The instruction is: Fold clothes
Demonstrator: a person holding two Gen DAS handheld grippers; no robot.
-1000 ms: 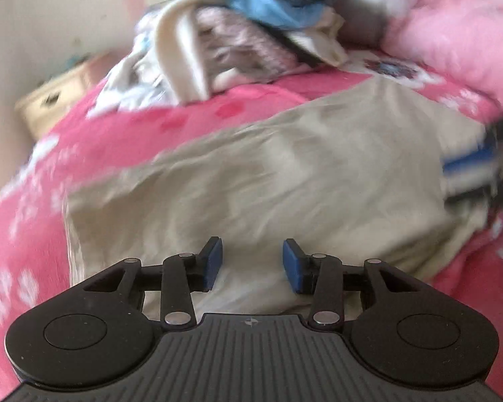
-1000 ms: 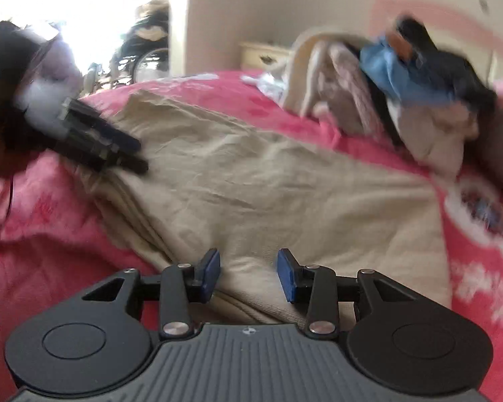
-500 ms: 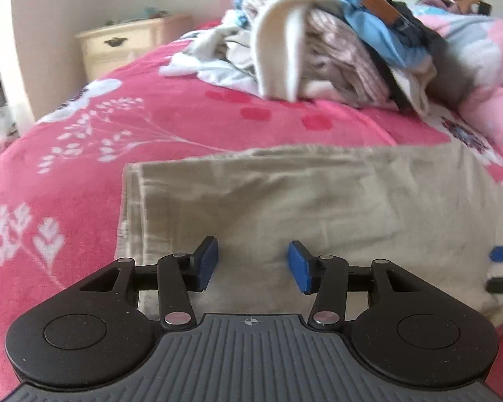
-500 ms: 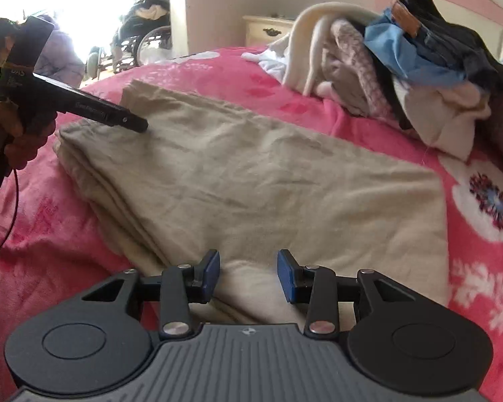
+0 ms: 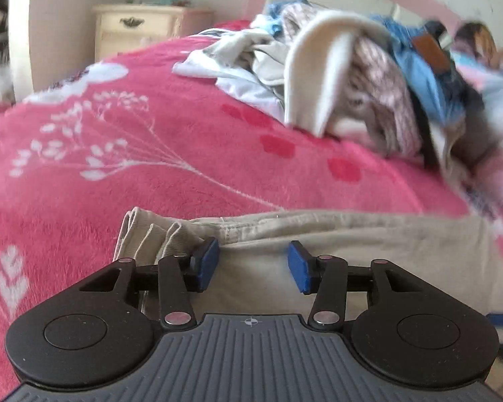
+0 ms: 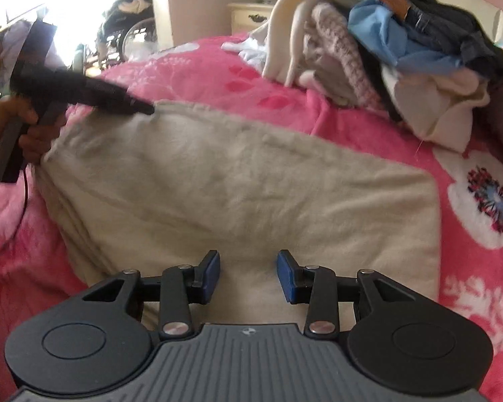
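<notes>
In the left wrist view the left gripper (image 5: 253, 264) points forward and down over the near edge of the bed (image 5: 117, 154), its jaws parted with nothing pinched between them; they have just been opening and easing back a little. The folded beige trousers (image 5: 352, 244) lie flat on the pink blanket right under the jaws, the waistband end with its stacked layers just beside the left blue pad (image 5: 206, 263), the cloth running off to the right. Whether the pads touch the cloth cannot be told. Beyond, toward the head of the bed, sits a pile of clothes (image 5: 352, 83), well apart from the trousers, and a nightstand (image 5: 134, 30) stands past the bed's far edge. In the right wrist view the right gripper (image 6: 248, 276) also tilts down, jaws apart and empty, over the near edge of the trousers (image 6: 251, 184), which spread as a broad rectangle across the bed (image 6: 469, 268). At the left, a hand (image 6: 26, 134) holds the left gripper (image 6: 141, 109) by its handle, its tip at the far left corner of the trousers. The pile (image 6: 385, 50) lies near the headboard.
</notes>
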